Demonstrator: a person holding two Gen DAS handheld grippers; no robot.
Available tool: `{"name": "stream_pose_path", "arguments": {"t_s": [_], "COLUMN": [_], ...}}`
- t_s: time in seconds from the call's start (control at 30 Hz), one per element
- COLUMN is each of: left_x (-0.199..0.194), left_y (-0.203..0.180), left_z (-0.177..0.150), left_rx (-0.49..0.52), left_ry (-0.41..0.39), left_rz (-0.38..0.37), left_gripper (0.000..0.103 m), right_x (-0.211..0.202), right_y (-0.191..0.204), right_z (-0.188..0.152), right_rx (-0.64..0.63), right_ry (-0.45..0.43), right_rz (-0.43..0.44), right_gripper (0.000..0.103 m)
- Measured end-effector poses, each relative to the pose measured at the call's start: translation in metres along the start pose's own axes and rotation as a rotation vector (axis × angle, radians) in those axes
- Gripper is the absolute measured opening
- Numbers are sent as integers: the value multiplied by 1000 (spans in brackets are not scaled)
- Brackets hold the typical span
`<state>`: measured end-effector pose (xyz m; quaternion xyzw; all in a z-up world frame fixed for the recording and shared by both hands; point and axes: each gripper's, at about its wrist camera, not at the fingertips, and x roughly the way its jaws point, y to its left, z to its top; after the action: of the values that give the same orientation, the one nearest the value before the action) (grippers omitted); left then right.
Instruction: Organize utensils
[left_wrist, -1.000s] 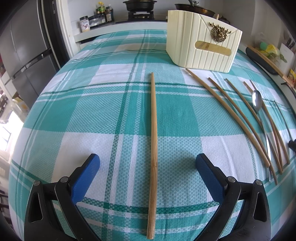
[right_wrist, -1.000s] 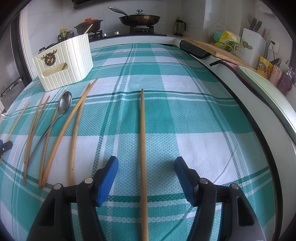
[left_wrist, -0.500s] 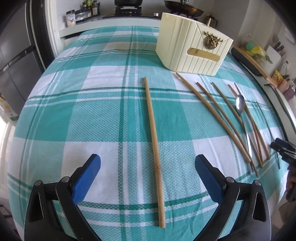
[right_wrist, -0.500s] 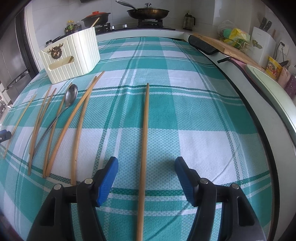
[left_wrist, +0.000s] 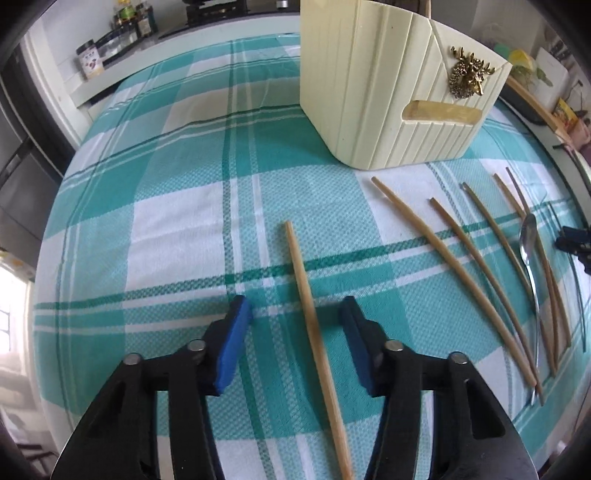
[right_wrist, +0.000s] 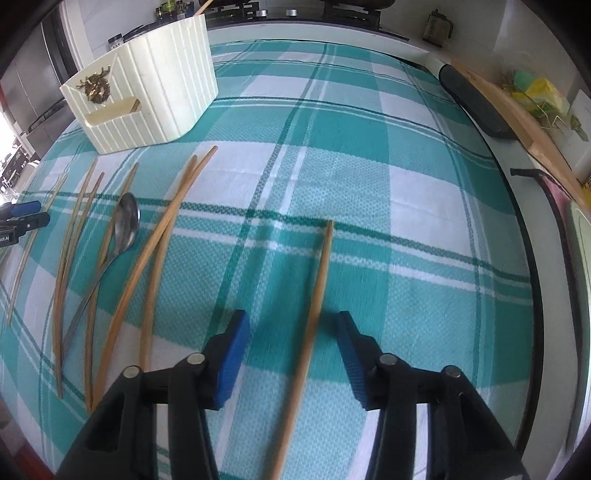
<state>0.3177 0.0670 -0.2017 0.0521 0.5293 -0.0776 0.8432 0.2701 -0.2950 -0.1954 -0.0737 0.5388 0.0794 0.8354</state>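
We have a lone bamboo chopstick (left_wrist: 312, 321) lying between our left gripper (left_wrist: 295, 314) pads, and another chopstick (right_wrist: 314, 317) between our right gripper (right_wrist: 291, 325) pads. Both tongs stand partly open, straddling their sticks and gripping nothing yet, likely lined up to pinch. More chopsticks and a steel spoon (right_wrist: 122, 232) lie fanned on the teal checked tablecloth (left_wrist: 177, 229) near the cream utensil holder (left_wrist: 391, 96), probably their destination. Its brass stag emblem (left_wrist: 469, 75) carries no writing we can read.
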Motion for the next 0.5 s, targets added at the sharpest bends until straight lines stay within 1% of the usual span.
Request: {"name": "stream_pose_path", "arguments": {"t_s": [0.03, 0.07, 0.1, 0.17, 0.23, 0.3, 0.4, 0.5], "left_x": [0, 0, -1, -8, -29, -59, -111, -156], "left_y": [-3, -5, -6, -3, 1, 5, 9, 14], "left_z": [1, 2, 2, -2, -6, -12, -21, -28], "left_rx": [11, 19, 16, -3, -30, -48, -62, -66], "left_ry": [-8, -12, -19, -44, -103, -183, -303, -400], "left_rz": [5, 13, 25, 28, 2, -32, -97, -142], "left_gripper": [8, 7, 5, 5, 4, 4, 4, 4], "right_x": [3, 5, 5, 0, -20, -52, -107, -156], "right_y": [1, 0, -1, -2, 0, 3, 12, 25], "right_z": [6, 10, 14, 18, 17, 15, 7, -4], "right_rx": [0, 12, 28, 47, 60, 67, 45, 10], "right_ry": [1, 2, 4, -10, -66, -150, -275, -378], "right_rz": [3, -1, -7, -4, 18, 57, 101, 128], "right_gripper": [25, 12, 5, 5, 5, 5, 5, 5]}}
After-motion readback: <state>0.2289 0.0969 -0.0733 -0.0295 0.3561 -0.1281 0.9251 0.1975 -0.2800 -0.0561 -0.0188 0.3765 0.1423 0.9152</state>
